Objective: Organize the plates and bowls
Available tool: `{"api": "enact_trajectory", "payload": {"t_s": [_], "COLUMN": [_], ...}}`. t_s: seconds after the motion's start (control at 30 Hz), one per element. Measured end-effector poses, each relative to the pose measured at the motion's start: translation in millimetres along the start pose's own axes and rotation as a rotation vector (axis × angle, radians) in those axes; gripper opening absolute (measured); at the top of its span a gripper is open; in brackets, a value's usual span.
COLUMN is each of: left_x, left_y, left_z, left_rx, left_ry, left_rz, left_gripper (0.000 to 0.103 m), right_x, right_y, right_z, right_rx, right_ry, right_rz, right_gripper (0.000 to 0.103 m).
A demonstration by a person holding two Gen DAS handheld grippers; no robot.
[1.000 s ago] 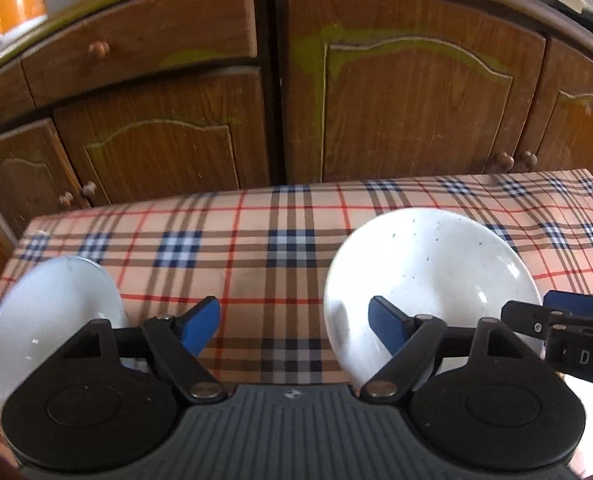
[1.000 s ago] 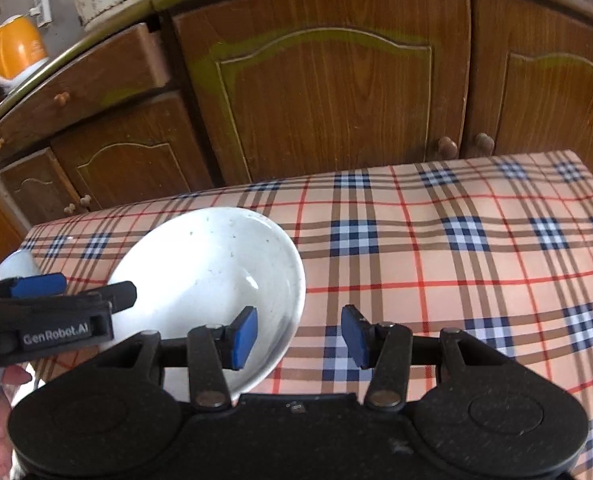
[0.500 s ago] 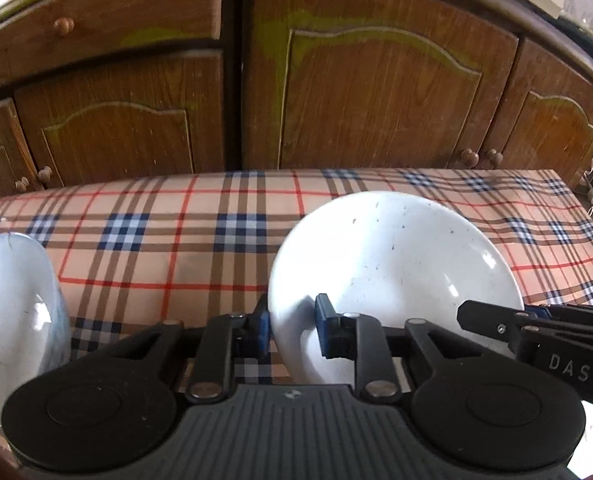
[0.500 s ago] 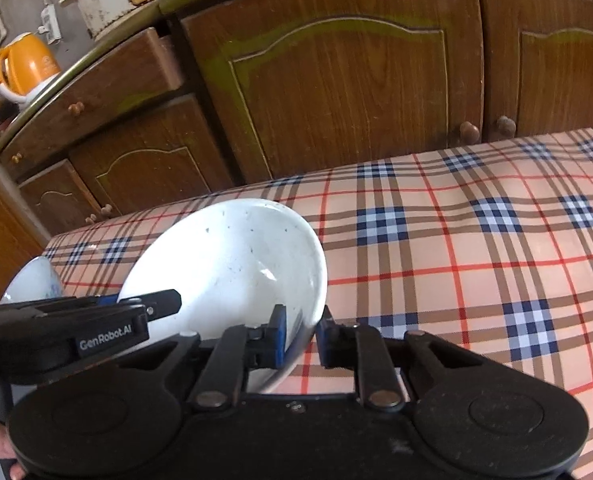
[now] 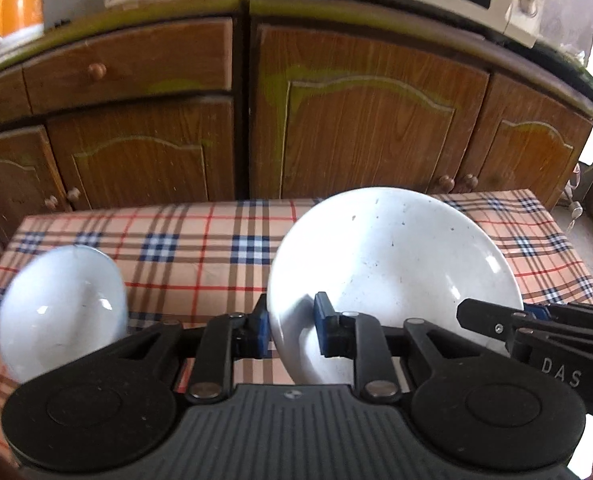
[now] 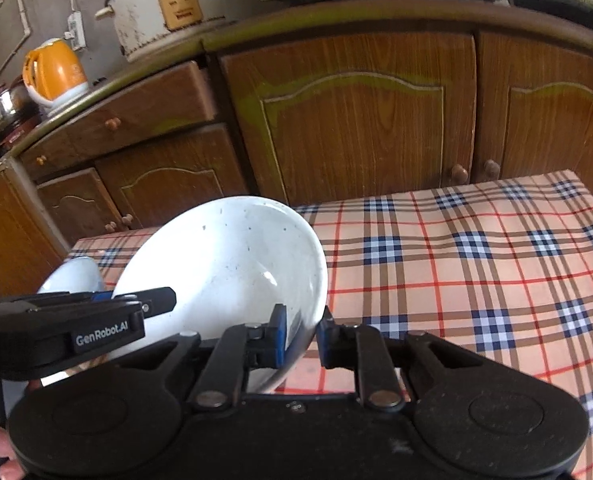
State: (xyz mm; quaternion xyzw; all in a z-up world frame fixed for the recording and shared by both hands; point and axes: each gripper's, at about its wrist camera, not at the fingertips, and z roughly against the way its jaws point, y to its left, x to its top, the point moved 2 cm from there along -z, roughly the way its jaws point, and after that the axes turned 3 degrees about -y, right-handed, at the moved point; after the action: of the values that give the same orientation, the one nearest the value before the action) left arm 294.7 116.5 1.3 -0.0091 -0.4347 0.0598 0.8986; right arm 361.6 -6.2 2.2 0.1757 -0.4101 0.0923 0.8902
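- Both tools have closed since a second ago, when their blue pads stood wide apart on either side of the wide white speckled ceramic bowl (image 5: pixel 396 264); that bowl now sits higher in both views, its far rim up against the brown wooden cabinet doors (image 5: pixel 368 120), tilted and apparently off the bench.
- Left tool (image 5: pixel 290 328) is clamped on the bowl's near-left rim, one blue pad outside the wall and one inside.
- Right tool (image 6: pixel 301 334) is clamped on the bowl's near-right rim in the same way, the rim passing between its pads.
- From the left wrist view, the right tool's black fingers reach in from the right edge to the bowl's rim.
- Smaller pale blue-white bowl (image 5: pixel 62 308) rests on the bench to the left, apart from the held bowl and blurred.
- Checked tablecloth in tan, red and navy (image 6: pixel 476 264) covers the bench.
- An orange kettle (image 6: pixel 54 70) and a white rice cooker (image 6: pixel 164 4) stand on the counter above the cabinets.
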Motion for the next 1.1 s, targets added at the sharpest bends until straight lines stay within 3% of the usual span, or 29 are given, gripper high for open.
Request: {"api": "enact_trajectory", "payload": {"t_s": [0.6, 1.1], "left_x": [-9.0, -27.6], "left_y": [-17.3, -19.6], "left_z": [94.3, 135.5], "left_rx": [0.024, 0.013], "left_ry": [-0.061, -0.059], "left_rz": [-0.033, -0.029], "left_gripper": [0.026, 0.026], "right_x": [-4.8, -19.8], "right_y": [34.1, 44.3], "right_z": [115.9, 160.1], "right_rx": [-0.009, -0.001], "right_ry": [-0.075, -0.088], "right_rz": [0.037, 0.039], "right_gripper": [0.021, 0.021]}}
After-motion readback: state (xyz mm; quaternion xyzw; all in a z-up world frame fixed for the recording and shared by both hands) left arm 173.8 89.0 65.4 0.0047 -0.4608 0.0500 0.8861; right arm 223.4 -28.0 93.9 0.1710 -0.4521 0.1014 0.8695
